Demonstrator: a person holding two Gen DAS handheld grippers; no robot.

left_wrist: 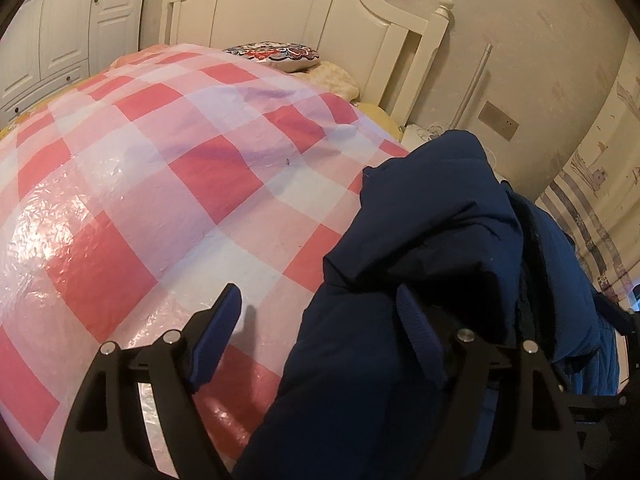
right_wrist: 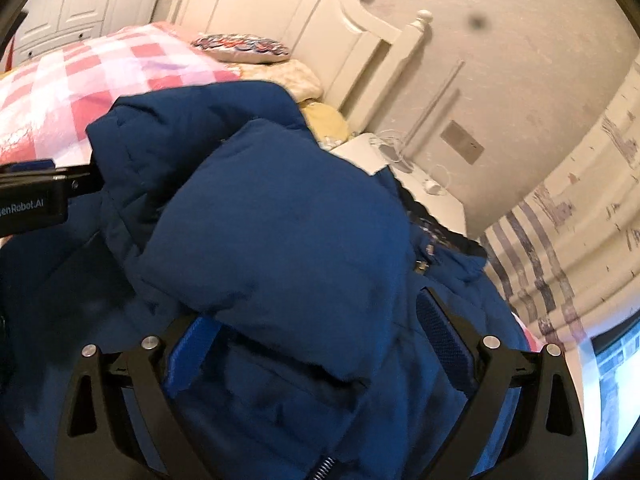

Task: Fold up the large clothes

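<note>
A dark blue padded jacket (left_wrist: pixel 420 272) lies bunched on the right side of a bed with a pink and white checked plastic cover (left_wrist: pixel 160 168). My left gripper (left_wrist: pixel 320 320) is open over the jacket's left edge: its left finger is above the cover, its right finger on the jacket. In the right wrist view the jacket (right_wrist: pixel 280 220) fills the middle. My right gripper (right_wrist: pixel 316 344) is open with a thick fold of the jacket lying between and over its fingers. The left gripper's body (right_wrist: pixel 36 196) shows at the left edge of that view.
A white headboard (left_wrist: pixel 304 12) stands at the far end of the bed, with a patterned cushion (left_wrist: pixel 276 54) and a beige pillow (left_wrist: pixel 336 76) before it. A white nightstand with cables (right_wrist: pixel 416 168) stands right of the bed. White wardrobe doors (left_wrist: pixel 60 28) stand at the far left.
</note>
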